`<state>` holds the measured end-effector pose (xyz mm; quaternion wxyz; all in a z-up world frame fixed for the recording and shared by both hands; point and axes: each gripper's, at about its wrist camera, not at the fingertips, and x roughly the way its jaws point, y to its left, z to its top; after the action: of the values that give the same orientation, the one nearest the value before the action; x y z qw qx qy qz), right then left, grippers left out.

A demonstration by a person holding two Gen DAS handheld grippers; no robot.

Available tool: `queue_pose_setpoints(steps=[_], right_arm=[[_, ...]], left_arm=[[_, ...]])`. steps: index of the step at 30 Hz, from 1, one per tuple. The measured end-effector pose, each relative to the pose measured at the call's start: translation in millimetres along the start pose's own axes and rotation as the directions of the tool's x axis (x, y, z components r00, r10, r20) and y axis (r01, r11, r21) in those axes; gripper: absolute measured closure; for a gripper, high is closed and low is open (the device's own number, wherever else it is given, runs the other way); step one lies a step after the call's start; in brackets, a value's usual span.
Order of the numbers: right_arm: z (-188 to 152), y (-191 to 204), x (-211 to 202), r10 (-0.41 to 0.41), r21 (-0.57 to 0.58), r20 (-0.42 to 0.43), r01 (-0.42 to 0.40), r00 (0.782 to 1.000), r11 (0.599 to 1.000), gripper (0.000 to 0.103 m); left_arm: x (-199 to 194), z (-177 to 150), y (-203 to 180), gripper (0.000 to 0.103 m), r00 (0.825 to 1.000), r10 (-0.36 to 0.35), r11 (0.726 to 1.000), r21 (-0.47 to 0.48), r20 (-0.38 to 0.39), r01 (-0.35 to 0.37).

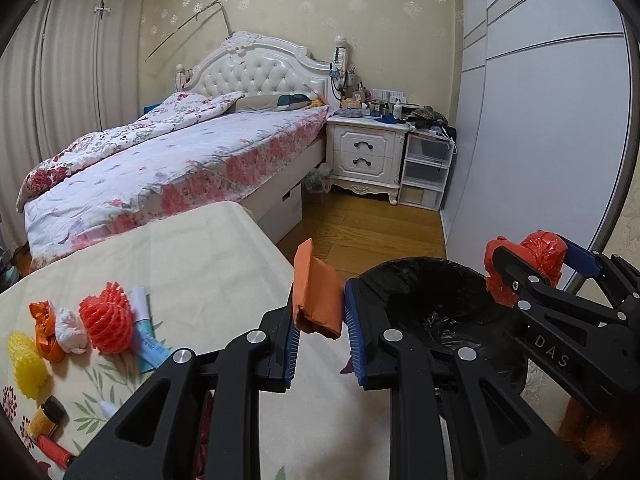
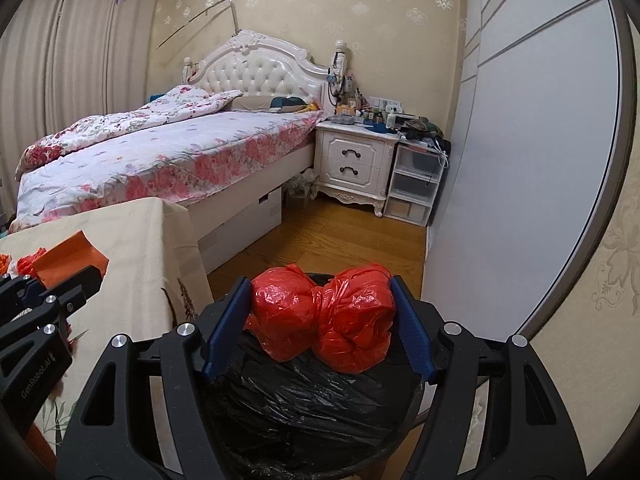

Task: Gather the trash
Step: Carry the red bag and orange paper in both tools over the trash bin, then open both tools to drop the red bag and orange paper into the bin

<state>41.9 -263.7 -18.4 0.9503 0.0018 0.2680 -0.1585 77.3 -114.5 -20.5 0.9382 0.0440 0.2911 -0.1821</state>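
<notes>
The room is a bedroom with cream wallpaper that carries a pattern of silver flowers. Beige curtains cover the left side from top to bottom. A bed with a white tufted headboard stands against the far wall; its sheet and folded quilt have pink flowers. Just beside the bed stands a white nightstand with two drawers and a crowded top, and next to it a clear plastic drawer unit. The floor is of warm brown wood. A pale grey wardrobe fills the right side.
</notes>
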Motion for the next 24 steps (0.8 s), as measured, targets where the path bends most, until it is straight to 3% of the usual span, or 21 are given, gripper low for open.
queue_pose_setpoints(steps=[19,21,23,24], right_arm=[[-0.6,-32.0,39.4,-0.023,0.080,-0.039,0.026,0.999,0.996,0.034],[-0.9,-31.2,39.8,-0.026,0.080,-0.037,0.029,0.999,0.996,0.027],[-0.6,-31.2,39.7,-0.027,0.080,-0.029,0.029,0.999,0.996,0.022],[-0.6,-31.2,39.6,-0.030,0.080,-0.028,0.032,0.999,0.996,0.022]], left_arm=[[55.5,11.6,-34.6,0.079,0.998,-0.001,0.997,0.081,-0.067,0.007],[57.2,13.0,-35.3,0.072,0.997,0.003,0.997,0.080,-0.073,0.002],[58.1,13.8,-35.4,0.050,0.997,0.011,0.997,0.077,-0.073,-0.005],[57.4,13.9,-34.7,0.048,0.998,0.011,0.997,0.073,-0.069,-0.006]])
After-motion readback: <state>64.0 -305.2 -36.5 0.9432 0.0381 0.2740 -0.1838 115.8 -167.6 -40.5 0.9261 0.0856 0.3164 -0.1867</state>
